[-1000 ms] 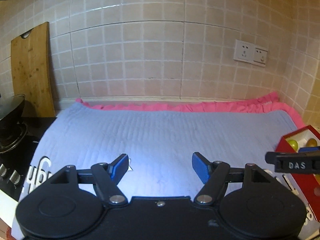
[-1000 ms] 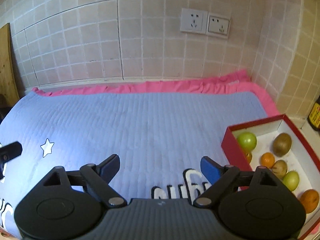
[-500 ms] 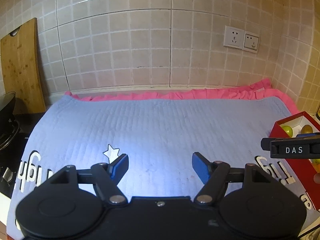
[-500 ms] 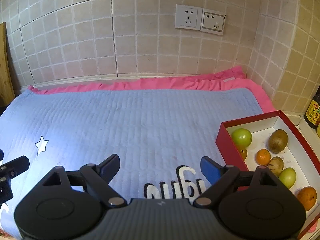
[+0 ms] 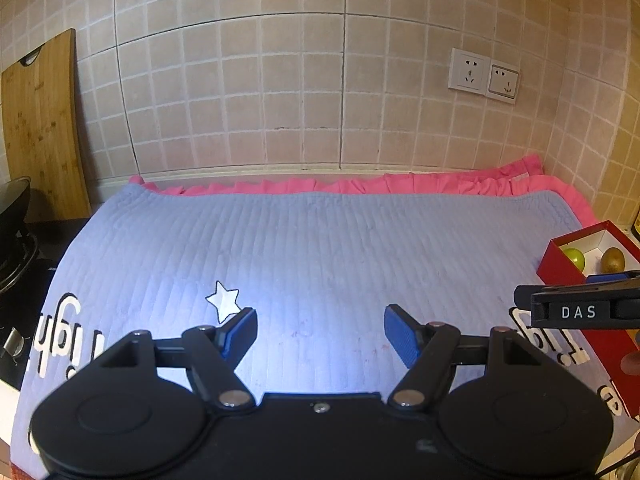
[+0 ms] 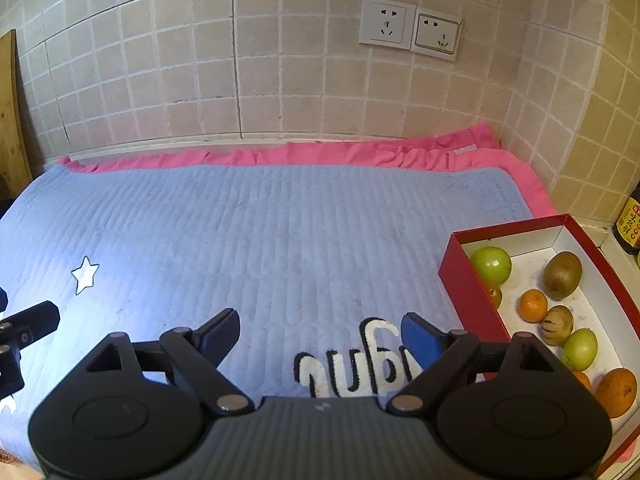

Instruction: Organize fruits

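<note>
A red box with a white inside stands at the right edge of the blue mat. It holds several fruits: a green apple, a kiwi, a small orange and others. The box also shows in the left wrist view. My right gripper is open and empty, above the mat just left of the box. My left gripper is open and empty above the mat near a white star. The right gripper's finger shows in the left wrist view.
A tiled wall with two sockets runs along the back. A wooden cutting board leans at the far left beside a black stove with a pan. A dark sauce bottle stands right of the box.
Both views have shifted a little: the mat's star and lettering sit further right in the left view, and the box appears slightly nearer in the right view. Both grippers stay open and empty.
</note>
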The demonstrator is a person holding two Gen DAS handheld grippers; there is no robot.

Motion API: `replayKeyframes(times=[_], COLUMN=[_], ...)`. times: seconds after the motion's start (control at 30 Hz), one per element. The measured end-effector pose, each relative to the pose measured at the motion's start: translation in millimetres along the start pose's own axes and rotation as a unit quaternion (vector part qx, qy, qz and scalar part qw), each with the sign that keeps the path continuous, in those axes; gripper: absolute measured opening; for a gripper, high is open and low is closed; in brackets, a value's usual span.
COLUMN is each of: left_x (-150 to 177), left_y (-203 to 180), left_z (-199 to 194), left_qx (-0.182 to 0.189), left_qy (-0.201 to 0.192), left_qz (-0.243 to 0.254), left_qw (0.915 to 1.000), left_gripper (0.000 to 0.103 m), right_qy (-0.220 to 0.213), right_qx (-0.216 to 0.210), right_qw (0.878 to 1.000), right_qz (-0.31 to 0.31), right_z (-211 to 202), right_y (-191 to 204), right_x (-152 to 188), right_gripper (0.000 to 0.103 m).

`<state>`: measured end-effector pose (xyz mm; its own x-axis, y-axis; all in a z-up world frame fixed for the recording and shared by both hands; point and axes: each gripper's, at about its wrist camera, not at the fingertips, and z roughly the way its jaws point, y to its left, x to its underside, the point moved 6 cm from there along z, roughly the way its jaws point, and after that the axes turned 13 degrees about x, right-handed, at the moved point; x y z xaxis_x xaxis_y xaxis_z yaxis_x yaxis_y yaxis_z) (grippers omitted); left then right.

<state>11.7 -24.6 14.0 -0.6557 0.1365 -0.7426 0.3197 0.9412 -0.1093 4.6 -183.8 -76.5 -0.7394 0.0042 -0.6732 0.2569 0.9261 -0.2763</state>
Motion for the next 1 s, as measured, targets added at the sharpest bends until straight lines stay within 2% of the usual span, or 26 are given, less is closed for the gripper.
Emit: replayKeyframes(times=[0.6, 0.87, 1.0], left_x=[9.1, 11.0, 10.8], left_y=[3.3, 1.5, 0.5], left_z=[5.2, 11.0, 13.9], left_qx=[-0.007, -0.006, -0.020], left_qy=[0.014, 0.020, 0.023], left_qz=[-0.016, -0.010, 0.008], left_qw=[0.9998, 0.9997, 0.9995], left_gripper=[0.083, 0.083, 0.083], right_qy=[-0.004, 0.015, 0.019], right_qx=[-0.001, 0.006, 0.006], right_qw=[1.000, 1.000, 1.000], right_qz=[-0.005, 0.010, 0.014], right_z=[-3.8, 9.6, 13.0], right_y=[5.8, -3.7, -5.0], right_x=[2.7, 7.2, 8.6], right_gripper=[0.089, 0.089, 0.089])
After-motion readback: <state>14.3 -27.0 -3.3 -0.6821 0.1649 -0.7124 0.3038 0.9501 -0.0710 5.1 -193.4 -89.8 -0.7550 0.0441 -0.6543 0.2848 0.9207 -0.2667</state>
